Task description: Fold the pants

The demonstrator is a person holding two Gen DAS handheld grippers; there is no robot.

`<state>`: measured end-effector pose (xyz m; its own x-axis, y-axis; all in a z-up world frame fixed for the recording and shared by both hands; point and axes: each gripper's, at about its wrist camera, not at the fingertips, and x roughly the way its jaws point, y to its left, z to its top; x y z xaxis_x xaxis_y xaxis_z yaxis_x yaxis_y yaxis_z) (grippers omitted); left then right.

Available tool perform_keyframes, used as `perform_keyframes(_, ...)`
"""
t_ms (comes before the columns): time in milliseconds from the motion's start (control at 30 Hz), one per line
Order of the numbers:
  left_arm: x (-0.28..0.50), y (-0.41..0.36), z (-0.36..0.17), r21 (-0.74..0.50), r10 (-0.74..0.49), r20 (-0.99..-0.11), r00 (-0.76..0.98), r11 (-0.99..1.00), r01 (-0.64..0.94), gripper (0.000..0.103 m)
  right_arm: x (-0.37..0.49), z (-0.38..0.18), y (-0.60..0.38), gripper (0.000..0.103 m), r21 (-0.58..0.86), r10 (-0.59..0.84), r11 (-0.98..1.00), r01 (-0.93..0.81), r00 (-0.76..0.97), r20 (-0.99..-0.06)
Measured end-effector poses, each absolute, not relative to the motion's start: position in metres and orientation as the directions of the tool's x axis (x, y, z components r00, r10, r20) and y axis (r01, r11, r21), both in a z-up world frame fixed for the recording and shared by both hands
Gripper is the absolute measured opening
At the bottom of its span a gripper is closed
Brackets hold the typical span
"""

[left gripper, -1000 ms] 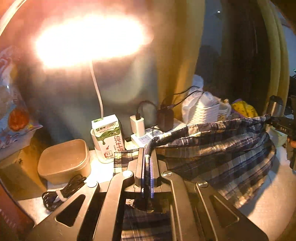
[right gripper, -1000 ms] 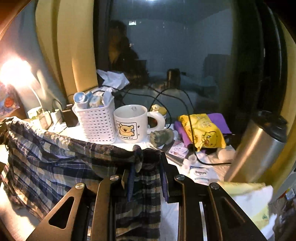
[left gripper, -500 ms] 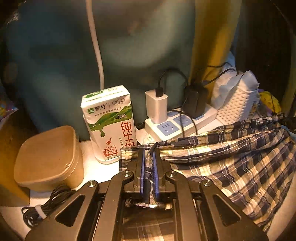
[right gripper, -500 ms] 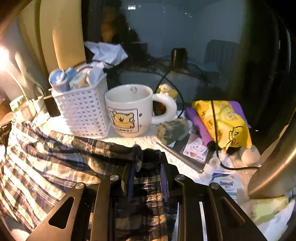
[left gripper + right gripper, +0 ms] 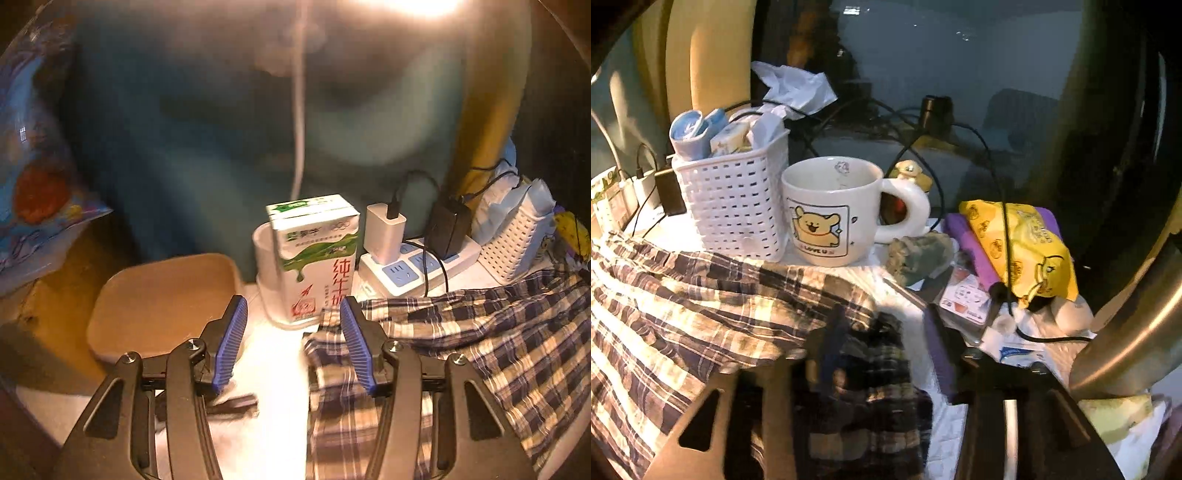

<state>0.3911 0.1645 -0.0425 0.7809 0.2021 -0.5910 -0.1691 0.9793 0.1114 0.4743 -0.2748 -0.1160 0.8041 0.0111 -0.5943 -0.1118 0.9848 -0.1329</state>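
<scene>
Lying rumpled, soft plaid pants (image 5: 498, 350), left gripper (image 5: 291, 341) just spread apart, right gripper (image 5: 882, 354) blurred, seemingly parted too

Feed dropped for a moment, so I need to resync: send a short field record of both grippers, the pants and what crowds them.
left gripper: open, jaws just opened, nothing between the pads; pants edge lies under its right finger
right gripper: open, jaws just opened, blurred; pants cloth lies between them
plaid pants: lying on the white tabletop, rumpled
behind pants: milk carton, power strip, white basket, bear mug
left side: tan lidded box
</scene>
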Motion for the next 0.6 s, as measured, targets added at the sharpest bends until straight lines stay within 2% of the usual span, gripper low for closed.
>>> perform_keyframes(67,0.379,0.165,-0.040,0.100,0.183,-0.605,0.775,0.983,-0.154,0.056,0.467,-0.110,-0.279,0.061,-0.121,0.012,0.987,-0.102,0.812,-0.584)
perform_keyframes(167,0.366,0.161,-0.047,0.084,0.128,-0.648,0.751,0.992,-0.096,0.063,0.456,-0.103,-0.285,0.061,-0.094,0.017,0.992,-0.087,0.814,-0.580)
perform_keyframes(300,0.363,0.155,-0.066,0.103,0.091,-0.688,0.720,0.994,-0.027,0.063,0.440,-0.104,-0.293,0.061,-0.050,0.034,0.996,-0.078,0.807,-0.590)
perform_keyframes(500,0.395,0.164,-0.086,0.003,-0.005,-0.727,0.686,1.000,0.011,0.063,0.430,-0.108,-0.305,0.061,0.029,0.099,0.994,-0.102,0.791,-0.604)
perform_keyframes(533,0.404,0.164,-0.089,-0.016,-0.025,-0.732,0.681,1.000,0.020,0.061,0.433,-0.107,-0.309,0.061,0.075,0.136,0.991,-0.114,0.787,-0.602)
perform_keyframes(600,0.416,0.164,-0.093,-0.017,-0.024,-0.741,0.671,1.000,0.017,0.038,0.444,-0.104,-0.313,0.061,0.108,0.160,0.987,-0.119,0.781,-0.603)
